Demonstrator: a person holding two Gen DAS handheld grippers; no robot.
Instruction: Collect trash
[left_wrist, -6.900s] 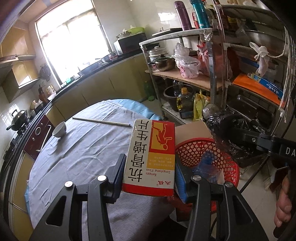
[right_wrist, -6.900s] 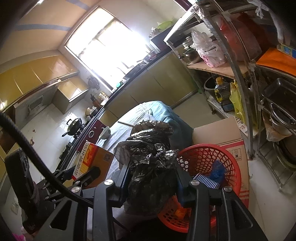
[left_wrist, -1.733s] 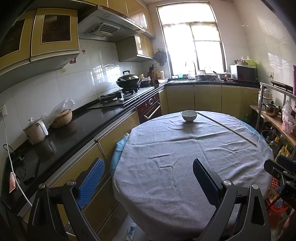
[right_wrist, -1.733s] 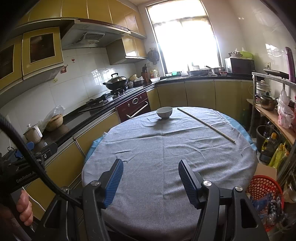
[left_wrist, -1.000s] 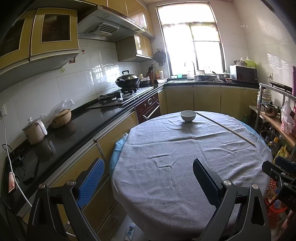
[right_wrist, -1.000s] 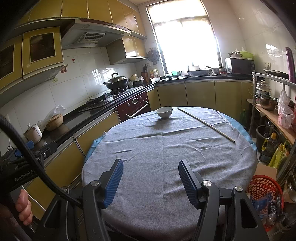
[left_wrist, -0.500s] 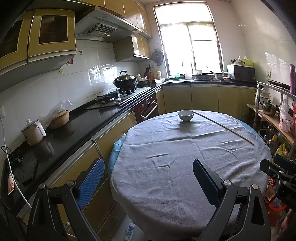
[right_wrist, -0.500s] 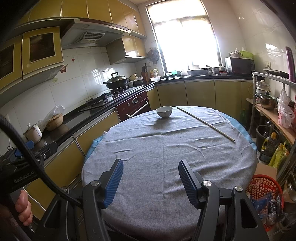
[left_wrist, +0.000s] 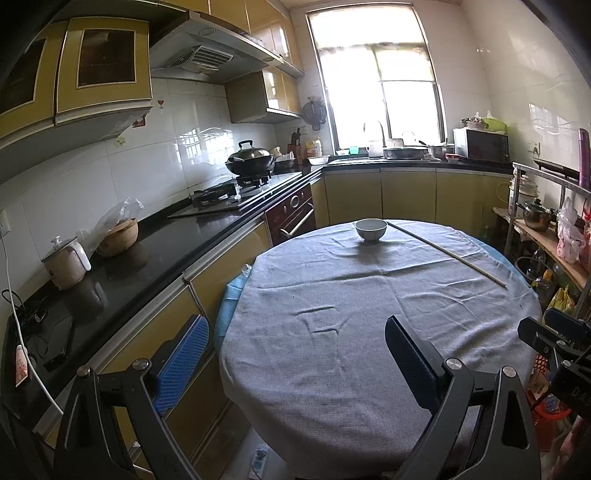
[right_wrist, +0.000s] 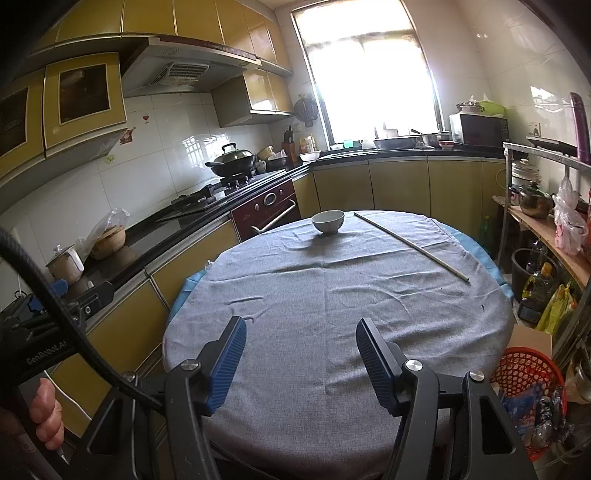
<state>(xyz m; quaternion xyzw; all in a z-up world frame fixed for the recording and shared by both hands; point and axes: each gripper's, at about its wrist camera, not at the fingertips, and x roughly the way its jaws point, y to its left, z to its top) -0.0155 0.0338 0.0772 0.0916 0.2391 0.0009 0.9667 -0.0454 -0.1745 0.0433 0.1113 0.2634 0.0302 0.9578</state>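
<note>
A round table under a grey cloth (left_wrist: 369, 314) (right_wrist: 332, 295) fills both views. My left gripper (left_wrist: 295, 354) is open at the table's near left edge, nothing between its blue pads. My right gripper (right_wrist: 301, 354) is open over the near edge, also empty. Low at the right, on the floor beside the table, a red mesh basket (right_wrist: 517, 365) holds a blue wrapper and a dark crumpled bag (right_wrist: 546, 410). In the left wrist view only a sliver of the basket (left_wrist: 550, 410) shows, behind the other gripper's black body (left_wrist: 554, 343).
A white bowl (left_wrist: 370, 229) (right_wrist: 327, 220) and a long thin stick (left_wrist: 450, 254) (right_wrist: 410, 243) lie at the table's far side. Black counter with stove and wok (left_wrist: 249, 160) runs along the left. A metal shelf rack (right_wrist: 535, 206) stands at the right. A hand (right_wrist: 46, 413) grips the left tool.
Nothing has moved over the last second or two. About seven seconds ago the left gripper held a yellow box and the right held a black bag above the red basket; both now stand empty.
</note>
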